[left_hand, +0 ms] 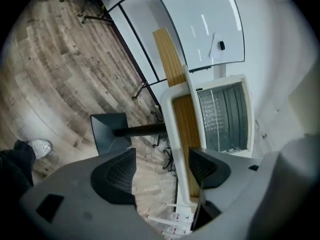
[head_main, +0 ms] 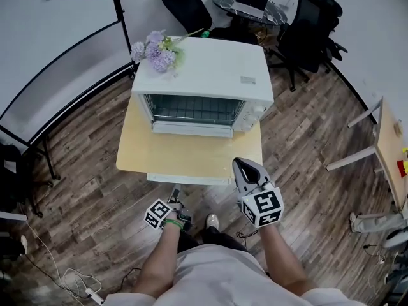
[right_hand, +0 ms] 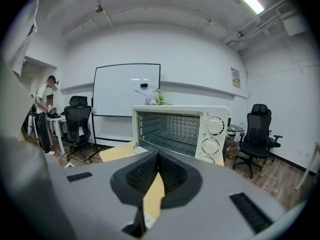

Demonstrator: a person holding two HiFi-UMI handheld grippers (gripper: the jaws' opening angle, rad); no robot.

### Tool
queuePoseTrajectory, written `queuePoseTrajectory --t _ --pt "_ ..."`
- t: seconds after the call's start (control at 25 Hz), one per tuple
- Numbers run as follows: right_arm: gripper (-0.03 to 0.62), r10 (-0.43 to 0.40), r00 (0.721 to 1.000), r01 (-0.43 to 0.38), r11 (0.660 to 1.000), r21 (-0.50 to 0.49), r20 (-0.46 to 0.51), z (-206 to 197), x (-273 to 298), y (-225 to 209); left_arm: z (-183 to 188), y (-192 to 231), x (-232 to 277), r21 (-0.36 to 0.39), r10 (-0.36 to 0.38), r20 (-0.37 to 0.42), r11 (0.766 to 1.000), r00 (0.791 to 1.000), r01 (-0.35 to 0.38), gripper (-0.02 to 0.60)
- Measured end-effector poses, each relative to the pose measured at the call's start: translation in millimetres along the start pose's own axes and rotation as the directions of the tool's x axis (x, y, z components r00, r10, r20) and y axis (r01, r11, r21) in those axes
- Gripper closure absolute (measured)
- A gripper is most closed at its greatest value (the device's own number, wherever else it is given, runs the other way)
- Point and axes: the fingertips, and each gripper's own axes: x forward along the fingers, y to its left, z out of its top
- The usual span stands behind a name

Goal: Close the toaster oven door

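From the head view, the white toaster oven [head_main: 210,75] sits at the far side of a small wooden table [head_main: 185,158]. Its door [head_main: 191,129] is folded down and open toward the near side, and a bunch of purple flowers [head_main: 155,51] lies on its far-left top corner. The right gripper [head_main: 242,167] hovers over the table's near-right corner, pointing at the oven and well short of the door. The left gripper [head_main: 173,199] hangs lower, below and just near of the table's front edge. Only the right gripper view shows that its jaws are pressed together with nothing between them. That view also shows the oven's open cavity with a wire rack and three knobs [right_hand: 215,126] stacked down its right panel. Behind are a whiteboard [right_hand: 127,89], a black office chair [right_hand: 257,134] on the right, and a person [right_hand: 45,111] standing at the far left. The left gripper view, turned on its side, shows its jaws spread apart and grasping nothing. The table's white edge runs up through the gap, though whether it reaches between the pads cannot be told. That view alone reveals the table's dark pedestal base [left_hand: 107,134] on the plank floor and a shoe [left_hand: 40,146]. A round table with a laptop [head_main: 252,5] at the far side appears only from the head.
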Motion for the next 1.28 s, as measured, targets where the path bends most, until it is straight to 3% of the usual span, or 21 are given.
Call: queuePoseTrajectory --t 0.12,0.32,0.64,1.0,1.28 --pt "0.592 -0.002 1.0 0.002 1.0 -0.01 -0.011 -1.7 -1.6 -2.4 1.5 3.2 6.3 -0.074 -0.024 0.025 0.997 0.999 0.026 0.25" --pt "0.592 -0.011 1.0 0.011 1.0 -0.012 -0.011 0.1 -5.6 -8.1 5.5 0.7 15.6 -0.118 -0.053 0.038 0.991 0.998 0.057 0.277" --pt "0.592 -0.036 0.999 0.036 0.999 0.018 0.022 8.6 -10.3 -20.4 7.8 -18.5 20.8 -0.171 -0.17 0.091 0.968 0.981 0.184 0.501" --pt "0.592 -0.055 0.995 0.05 0.997 0.052 0.083 22.4 -14.2 -24.4 8.4 -28.2 15.1 -0.17 -0.178 0.087 0.967 0.98 0.191 0.506" --pt "0.592 -0.064 0.986 0.054 0.996 0.065 0.157 47.0 -15.2 -29.2 10.5 -57.5 -0.6 -0.151 -0.238 0.075 0.957 0.968 0.247 0.514"
